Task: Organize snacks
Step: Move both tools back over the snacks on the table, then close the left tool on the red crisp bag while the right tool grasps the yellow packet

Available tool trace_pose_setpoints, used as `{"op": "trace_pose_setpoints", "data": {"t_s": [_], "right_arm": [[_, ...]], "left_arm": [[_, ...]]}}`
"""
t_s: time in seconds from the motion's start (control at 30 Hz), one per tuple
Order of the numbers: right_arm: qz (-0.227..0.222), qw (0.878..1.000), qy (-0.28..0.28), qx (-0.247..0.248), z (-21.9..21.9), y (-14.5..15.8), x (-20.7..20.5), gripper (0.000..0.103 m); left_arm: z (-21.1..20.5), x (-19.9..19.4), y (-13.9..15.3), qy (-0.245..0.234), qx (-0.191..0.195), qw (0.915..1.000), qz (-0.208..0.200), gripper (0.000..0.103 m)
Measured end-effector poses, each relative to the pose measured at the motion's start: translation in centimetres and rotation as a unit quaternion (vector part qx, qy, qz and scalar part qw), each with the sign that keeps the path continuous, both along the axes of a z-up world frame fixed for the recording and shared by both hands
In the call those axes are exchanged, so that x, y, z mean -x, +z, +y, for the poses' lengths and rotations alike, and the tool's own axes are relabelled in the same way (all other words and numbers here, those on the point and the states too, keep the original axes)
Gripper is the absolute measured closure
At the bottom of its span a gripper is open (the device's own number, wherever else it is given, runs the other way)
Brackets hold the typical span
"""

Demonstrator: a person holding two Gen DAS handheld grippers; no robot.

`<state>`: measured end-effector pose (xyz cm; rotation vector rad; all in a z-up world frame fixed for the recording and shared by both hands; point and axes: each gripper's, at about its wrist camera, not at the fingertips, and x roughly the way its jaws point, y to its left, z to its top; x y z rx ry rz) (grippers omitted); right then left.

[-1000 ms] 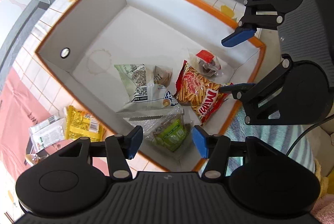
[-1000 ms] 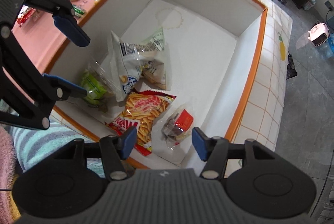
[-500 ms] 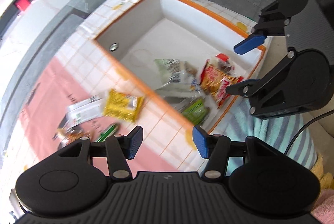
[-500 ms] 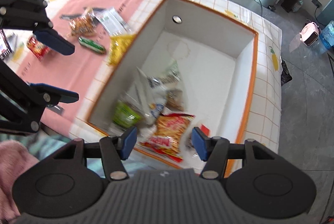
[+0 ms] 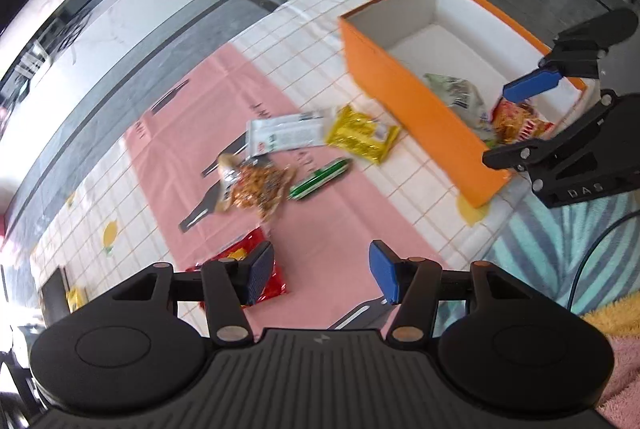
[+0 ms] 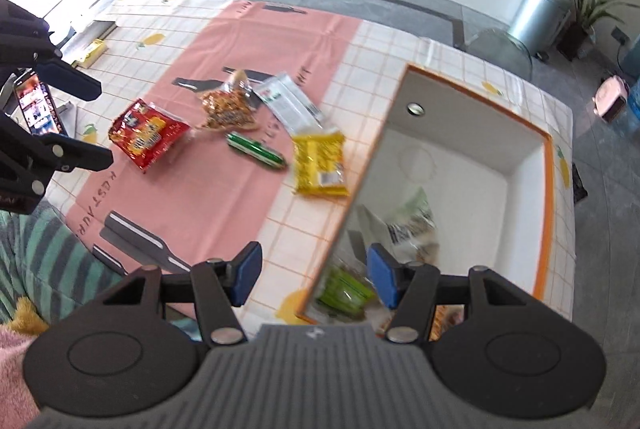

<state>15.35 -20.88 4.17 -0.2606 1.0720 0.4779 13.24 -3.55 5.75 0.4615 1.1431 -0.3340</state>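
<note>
Hovering: left gripper gaping, empty | right gripper jaws just widened, nothing between | red packet at left's 9 o'clock, left hand nearer, long axis diagonal | box at 2 o'clock

Ahead of the left gripper's fingers, loose snack packets lie scattered on the counter. The box stands ahead and to their right, with more packets inside. In the right wrist view, the box's near wall sits between the fingers, the loose packets ahead-left.
</note>
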Motion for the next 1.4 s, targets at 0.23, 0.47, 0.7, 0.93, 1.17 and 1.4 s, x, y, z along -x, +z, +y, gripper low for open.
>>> {"op": "trace_pose_setpoints", "data": {"t_s": [0.23,0.47,0.7,0.93,1.17,1.4], "right_arm": [[-0.025,0.999,-0.005,-0.042,4.5,-1.5,-0.6,0.033],[-0.012,0.998,-0.015,-0.066,6.9,-4.7,-2.2,0.026],[0.007,0.999,-0.006,-0.033,8.3,-7.9,-4.8,0.026],[-0.002,0.999,0.038,0.025,10.3,-11.2,-7.1,0.034],[-0.001,0.993,0.059,0.098,11.6,-14.2,-10.0,0.036],[-0.008,0.984,0.071,0.162,12.1,-16.3,-10.9,0.038]], "left_arm": [[6.0,0.4,-1.0,0.074,0.037,0.9956,-0.043,0.024],[10.7,-0.8,-4.9,0.102,0.038,0.9937,-0.027,0.023],[14.7,-2.9,-9.0,0.145,0.054,0.9877,0.022,0.022],[16.7,-4.7,-12.2,0.161,0.062,0.9835,0.056,0.023],[17.4,-5.6,-14.0,0.165,0.089,0.9789,0.081,0.026],[15.9,-5.1,-14.3,0.143,0.129,0.9728,0.129,0.028]]}}
